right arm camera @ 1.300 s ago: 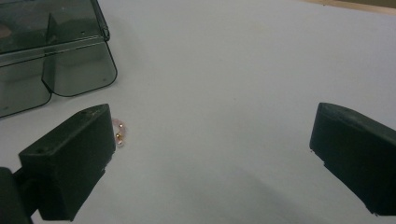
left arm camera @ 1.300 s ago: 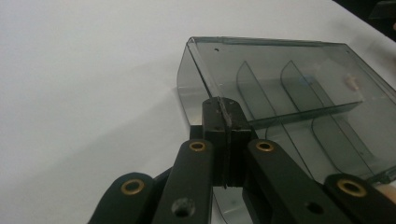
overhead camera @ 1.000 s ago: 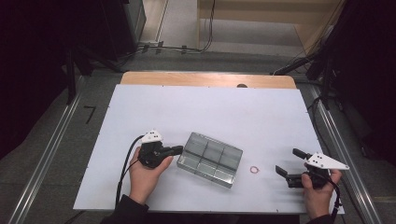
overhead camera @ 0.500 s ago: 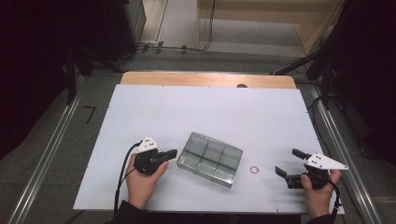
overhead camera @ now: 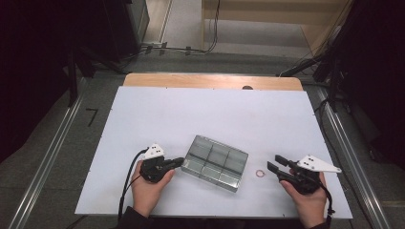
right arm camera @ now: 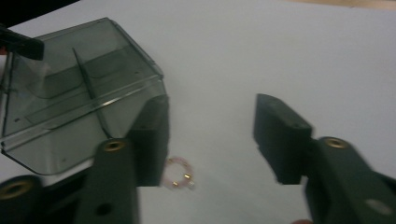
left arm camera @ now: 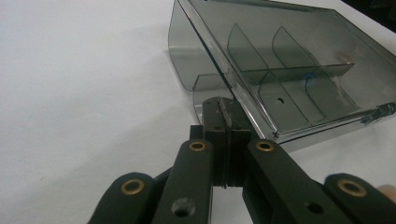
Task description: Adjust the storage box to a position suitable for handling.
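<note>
A white sheet covers most of a light wooden table, whose bare far edge shows as a tan strip. Grey carpeted floor surrounds it, with metal rails running along both sides. Beyond the table black cables trail across the floor. Dark equipment stands at the far left, and pale wooden furniture at the far right. The room's edges lie in deep shadow.

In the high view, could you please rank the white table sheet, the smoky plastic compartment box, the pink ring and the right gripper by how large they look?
1. white table sheet
2. smoky plastic compartment box
3. right gripper, jaws apart, having just been closing, with nothing between them
4. pink ring, by far the smallest
</note>
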Demonstrator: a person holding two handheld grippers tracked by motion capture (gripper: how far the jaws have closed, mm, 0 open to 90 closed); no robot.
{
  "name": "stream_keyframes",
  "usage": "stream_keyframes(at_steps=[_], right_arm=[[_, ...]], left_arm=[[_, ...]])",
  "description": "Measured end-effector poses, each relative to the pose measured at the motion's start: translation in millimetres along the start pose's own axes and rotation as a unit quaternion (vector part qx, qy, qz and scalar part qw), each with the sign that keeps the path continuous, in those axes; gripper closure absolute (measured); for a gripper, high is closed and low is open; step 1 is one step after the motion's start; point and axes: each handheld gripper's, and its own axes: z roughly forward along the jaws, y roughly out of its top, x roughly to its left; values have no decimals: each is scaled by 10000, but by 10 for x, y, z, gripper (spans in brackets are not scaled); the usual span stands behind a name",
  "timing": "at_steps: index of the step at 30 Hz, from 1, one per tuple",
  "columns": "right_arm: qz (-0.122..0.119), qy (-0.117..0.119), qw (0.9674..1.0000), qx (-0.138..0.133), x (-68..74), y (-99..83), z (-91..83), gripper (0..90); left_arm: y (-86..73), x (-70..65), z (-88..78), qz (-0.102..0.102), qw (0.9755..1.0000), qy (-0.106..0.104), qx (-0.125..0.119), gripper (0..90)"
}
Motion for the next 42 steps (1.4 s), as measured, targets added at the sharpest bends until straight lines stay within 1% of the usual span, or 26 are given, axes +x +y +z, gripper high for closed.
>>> stream_keyframes(at_steps=[2, 4, 5, 6, 7, 8, 10, 14, 17, 18, 19, 23, 25, 27, 28, 29, 30, 32, 34, 38, 39, 41, 42], right_arm=[[19, -66, 9999, 154, 53, 18, 115, 676], [65, -158, 9995, 251, 67, 31, 210, 774], [116, -165, 9994, 276, 64, 39, 249, 819], [178, -187, 9992, 293, 58, 46, 282, 853], [178, -187, 9992, 293, 58, 46, 282, 853], [283, -273, 9986, 348, 44, 58, 343, 875], [359, -285, 9978, 469, 28, 71, 407, 875], [401, -257, 9973, 558, 19, 85, 471, 875], [394, -180, 9970, 642, 32, 106, 506, 875], [371, -139, 9970, 672, 40, 115, 527, 875], [371, -139, 9970, 672, 40, 115, 527, 875], [315, 3, 9966, 758, 66, 122, 572, 875], [317, 74, 9963, 792, 84, 126, 582, 875], [264, 156, 9964, 789, 100, 136, 587, 875], [219, 175, 9963, 814, 103, 141, 592, 875], [219, 175, 9963, 814, 103, 141, 592, 875], [202, 236, 9958, 865, 105, 156, 603, 875], [204, 278, 9957, 862, 110, 163, 609, 876], [151, 219, 9957, 891, 124, 179, 615, 877], [77, 247, 9958, 881, 140, 194, 653, 877], [43, 288, 9954, 909, 148, 197, 667, 877], [-113, 336, 9944, 999, 173, 206, 690, 877], [-213, 348, 9942, 995, 179, 215, 678, 876]], left_arm=[[-8, -14, -8, 5, 10000, 3, 1, 900], [-13, -22, -10, 13, 10000, 9, -3, 900], [-19, -29, -12, 22, 10000, 13, -9, 900], [-25, -35, -17, 21, 10000, 13, -6, 900], [-32, -40, -20, 7, 10000, 4, -8, 900], [-43, -48, -27, 1, 10000, -9, -12, 900], [-55, -55, -30, -6, 10000, -17, -13, 900], [-74, -73, -42, 1, 10000, -42, 8, 900], [-101, -125, -54, 22, 10000, -87, 22, 900], [-119, -159, -61, 33, 9999, -142, 38, 900], [-119, -159, -61, 33, 9999, -142, 38, 900], [-150, -212, -76, 56, 9997, -215, 79, 900], [-168, -234, -84, 28, 9996, -263, 80, 900], [-188, -258, -95, 7, 9995, -318, 91, 900], [-208, -285, -102, 30, 9993, -352, 106, 900], [-208, -285, -102, 30, 9993, -352, 106, 900], [-217, -299, -105, 37, 9993, -358, 121, 900], [-236, -323, -114, 41, 9993, -362, 123, 900], [-253, -340, -127, 52, 9991, -390, 122, 900], [-269, -366, -146, 52, 9989, -440, 119, 900], [-272, -370, -146, 67, 9989, -450, 124, 900], [-280, -374, -148, 69, 9988, -459, 122, 900], [-281, -371, -150, 77, 9987, -486, 131, 900]])
